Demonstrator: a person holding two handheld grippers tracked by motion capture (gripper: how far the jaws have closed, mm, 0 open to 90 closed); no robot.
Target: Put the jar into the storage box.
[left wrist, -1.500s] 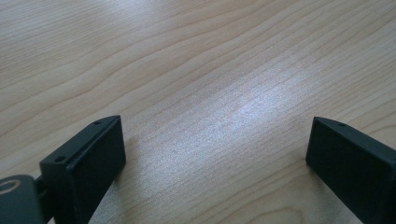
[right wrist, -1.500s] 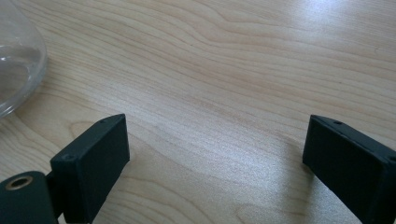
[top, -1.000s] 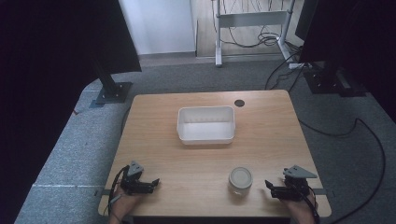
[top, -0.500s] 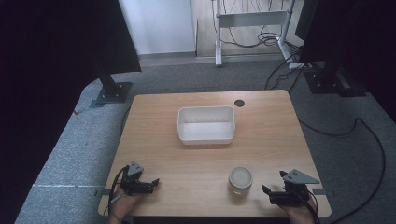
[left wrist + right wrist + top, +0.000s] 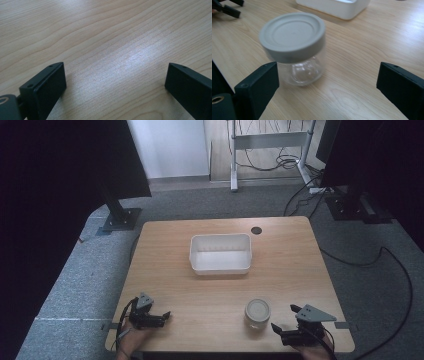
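A clear glass jar (image 5: pixel 257 313) with a grey lid stands upright near the table's front edge, right of centre. My right gripper (image 5: pixel 283 318) is just right of it, jaws open and pointed left at it, nothing held. In the right gripper view the jar (image 5: pixel 294 47) stands ahead and left of centre, near the left jaw, with the right gripper (image 5: pixel 328 68) open wide. My left gripper (image 5: pixel 165 318) rests at the front left of the table. Its jaws point right and the left gripper (image 5: pixel 116 68) is open over bare wood.
An empty white rectangular bin (image 5: pixel 220 253) sits in the middle of the wooden table (image 5: pixel 165 265); its corner (image 5: pixel 337 6) lies beyond the jar. A dark cable hole (image 5: pixel 256 230) is at the back. Black stands and cables lie on the floor behind.
The right gripper has shifted slightly toward the near edge and left, closer to the jar. The left gripper and the jar have stayed put.
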